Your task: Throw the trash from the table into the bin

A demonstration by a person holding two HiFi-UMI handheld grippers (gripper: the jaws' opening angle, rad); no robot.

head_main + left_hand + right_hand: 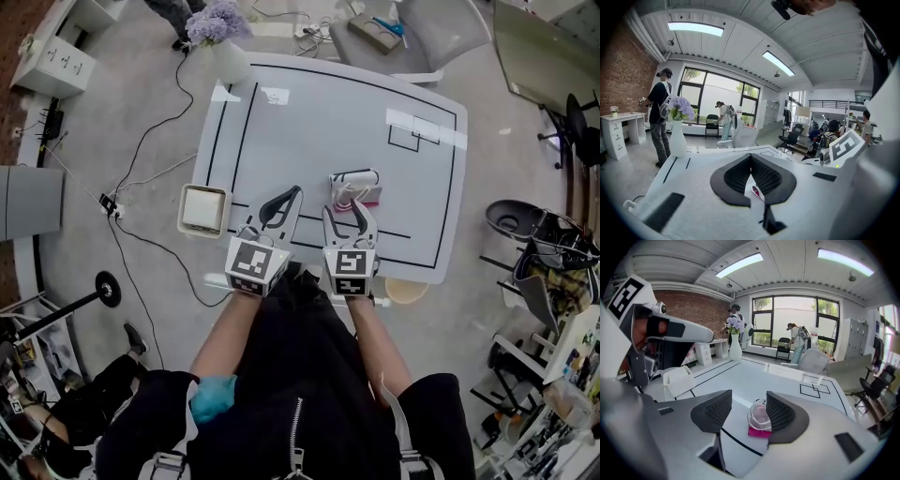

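Step in hand: the approach to pick up. The trash (356,184), a crumpled clear wrapper on a pink piece, lies on the table (328,112) near your edge, well apart from the bin (184,212) at the table's left side.

Your right gripper (749,400) stands wide open. The trash is just ahead, beside its right jaw, not yet pressed.

Your left gripper (750,157) has its tips together; a white-and-red scrap (757,192) shows in the gap below, grip uncertain.

Next: advance the right gripper, centre the wrapper, close.
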